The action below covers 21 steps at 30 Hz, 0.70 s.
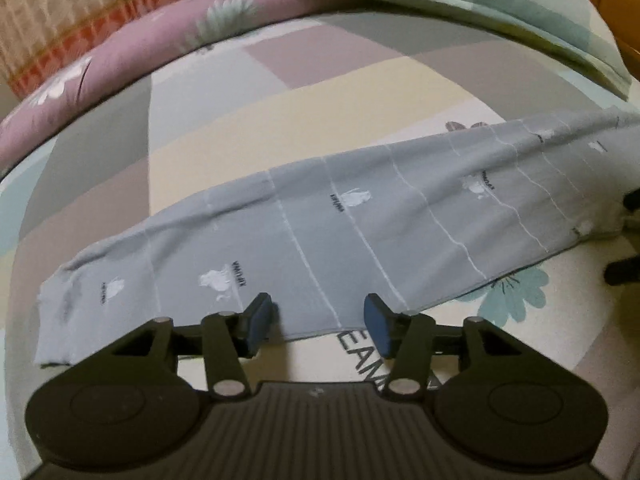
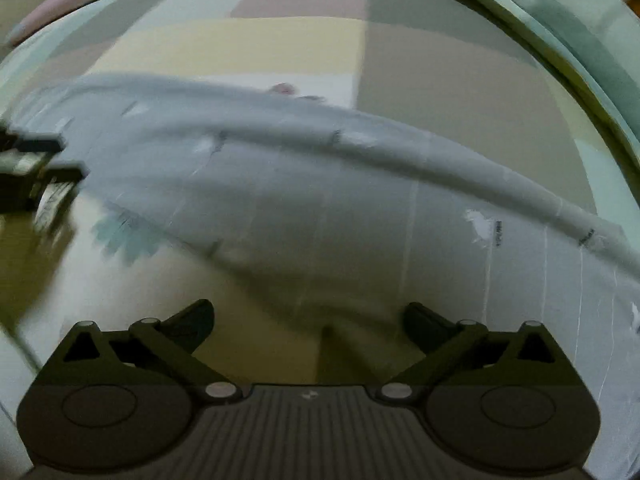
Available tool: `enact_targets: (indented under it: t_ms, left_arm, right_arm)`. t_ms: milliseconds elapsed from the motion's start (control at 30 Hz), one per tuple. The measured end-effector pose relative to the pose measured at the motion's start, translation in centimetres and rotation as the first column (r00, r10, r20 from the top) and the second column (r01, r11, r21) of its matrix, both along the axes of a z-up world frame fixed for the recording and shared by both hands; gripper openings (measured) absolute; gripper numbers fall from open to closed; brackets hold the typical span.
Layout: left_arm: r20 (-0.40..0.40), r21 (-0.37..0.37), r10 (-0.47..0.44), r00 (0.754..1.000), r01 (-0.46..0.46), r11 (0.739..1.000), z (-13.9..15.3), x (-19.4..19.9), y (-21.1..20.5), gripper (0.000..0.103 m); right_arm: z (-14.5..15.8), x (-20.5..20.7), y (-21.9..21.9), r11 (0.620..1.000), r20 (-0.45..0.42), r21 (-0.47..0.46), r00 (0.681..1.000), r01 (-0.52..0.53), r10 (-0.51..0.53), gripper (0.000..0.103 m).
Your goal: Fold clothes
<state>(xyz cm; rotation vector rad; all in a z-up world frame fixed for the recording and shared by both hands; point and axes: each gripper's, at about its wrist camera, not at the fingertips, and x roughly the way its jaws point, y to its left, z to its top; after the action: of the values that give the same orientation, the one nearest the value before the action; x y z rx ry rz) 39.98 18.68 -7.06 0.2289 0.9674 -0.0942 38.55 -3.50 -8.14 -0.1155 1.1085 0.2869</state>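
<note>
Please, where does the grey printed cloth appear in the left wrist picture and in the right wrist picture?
Left wrist view: the grey printed cloth lies as a long band from lower left to upper right, above the claw.
Right wrist view: the same cloth, blurred, fills the middle and the right side.
Shared landmark: the teal flower print on the bedsheet, at the cloth's near edge.

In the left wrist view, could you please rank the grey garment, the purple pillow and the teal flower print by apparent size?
1. Grey garment, clearly largest.
2. Purple pillow, partly cut off and farther away, so unsure.
3. Teal flower print, smallest, partly covered.
</note>
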Motion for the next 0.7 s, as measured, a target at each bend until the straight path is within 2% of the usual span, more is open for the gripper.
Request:
enact_targets:
  t_ms: [100, 233, 333, 400, 467, 533, 633, 700]
  left_arm:
    - [0.032, 0.014, -0.003, 0.999, 0.002, 1.000, 1.3, 1.4, -0.7, 0.052]
    - [0.084, -0.032, -0.029, 0.996, 0.032, 0.999, 1.7, 3.2, -3.4, 0.053]
    - [0.094, -0.049, -0.074, 0.993, 0.079, 0.996, 1.1, 3.6, -6.3, 0.054]
    - [0.051, -0.033, -0.086, 0.995, 0.087, 0.996, -0.2, 3.1, -7.7, 0.054]
    - [-0.006, -0.011, -0.079, 0.997, 0.078, 0.997, -1.5, 2.5, -8.6, 0.056]
    - [-0.024, -0.040, -0.041, 0.999, 0.040, 0.998, -1.3, 2.2, -7.8, 0.061]
    - [-0.053, -0.079, 0.012, 0.999, -0.016, 0.997, -0.9, 1.8, -6.8, 0.061]
    - [-0.048, -0.042, 0.008, 0.999, -0.010, 0.999, -0.3, 2.6, -7.3, 0.061]
  right_arm:
    - [1.3, 1.3, -1.9, 0.996, 0.030, 0.083, 0.999, 0.030, -0.033, 0.102]
    - [2.5, 4.7, -3.9, 0.999, 0.132, -0.002, 0.991, 0.038, -0.037, 0.102]
    - [1.3, 5.9, -5.9, 0.998, 0.105, -0.058, 0.994, 0.023, -0.016, 0.102]
    - [-0.3, 5.6, -6.3, 0.998, 0.039, -0.053, 0.999, 0.014, -0.012, 0.102]
    - [-0.9, 3.6, -6.3, 0.998, 0.043, -0.064, 0.999, -0.028, 0.031, 0.103]
    - [-1.3, 2.1, -6.6, 0.996, 0.042, -0.058, 0.997, -0.062, 0.065, 0.103]
    - [-0.5, 2.6, -7.8, 0.995, -0.001, -0.014, 0.995, -0.099, 0.099, 0.102]
    - [0.3, 3.6, -8.7, 0.996, 0.011, 0.004, 0.996, -0.091, 0.091, 0.102]
